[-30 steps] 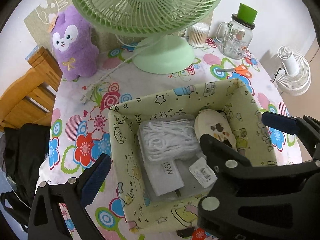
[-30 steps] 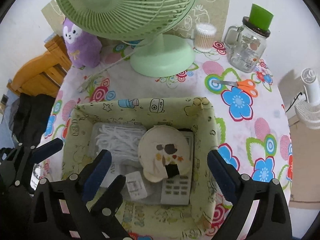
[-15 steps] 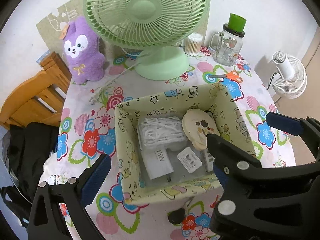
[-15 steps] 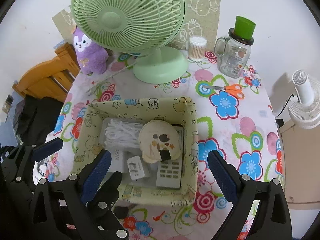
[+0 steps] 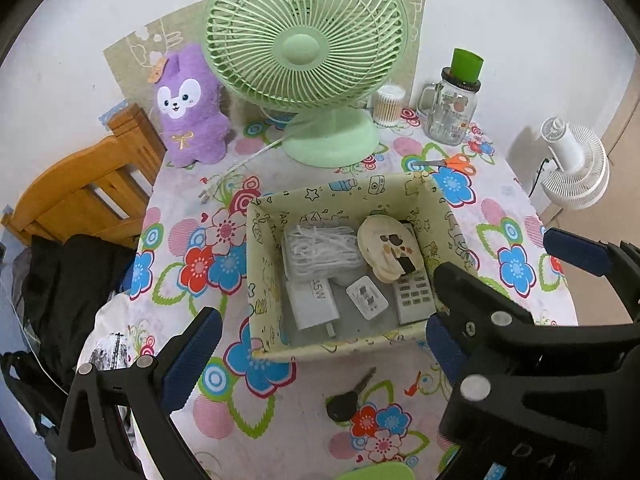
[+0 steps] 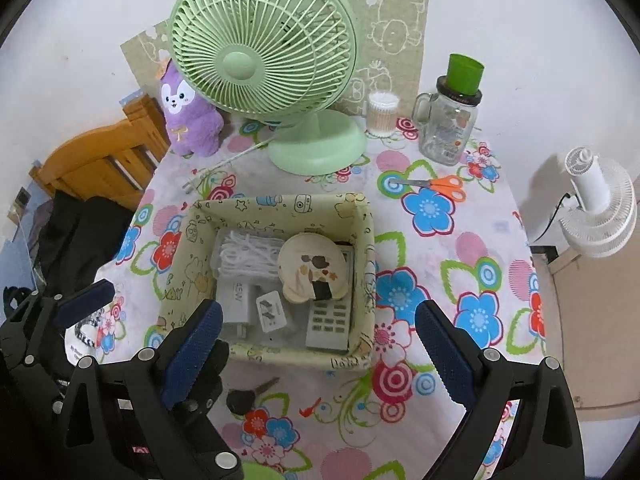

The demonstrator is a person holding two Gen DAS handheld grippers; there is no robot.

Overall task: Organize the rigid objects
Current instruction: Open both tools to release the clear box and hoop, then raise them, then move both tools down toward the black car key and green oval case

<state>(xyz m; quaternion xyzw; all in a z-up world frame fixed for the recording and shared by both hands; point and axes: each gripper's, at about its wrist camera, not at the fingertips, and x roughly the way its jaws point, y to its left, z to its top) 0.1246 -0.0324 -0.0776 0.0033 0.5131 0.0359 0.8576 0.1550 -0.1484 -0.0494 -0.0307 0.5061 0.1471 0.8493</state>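
Both grippers, left gripper (image 5: 316, 354) and right gripper (image 6: 318, 350), are held wide apart and empty above the near wall of the fabric box (image 6: 362, 216). Inside the box are seen a coiled cable (image 6: 248, 254), charger (image 6: 236, 300), remote (image 6: 330, 322) and round pouch (image 6: 312, 268). Just outside the box's near wall, a key (image 6: 244, 400) is laid on the tablecloth (image 6: 440, 240).

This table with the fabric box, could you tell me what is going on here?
A person holds a gripper in each hand above the table, left gripper and right gripper, both open and empty. The fabric box already holds a charger, a cable bundle, a remote and a round pouch. A key lies outside, in front of it.
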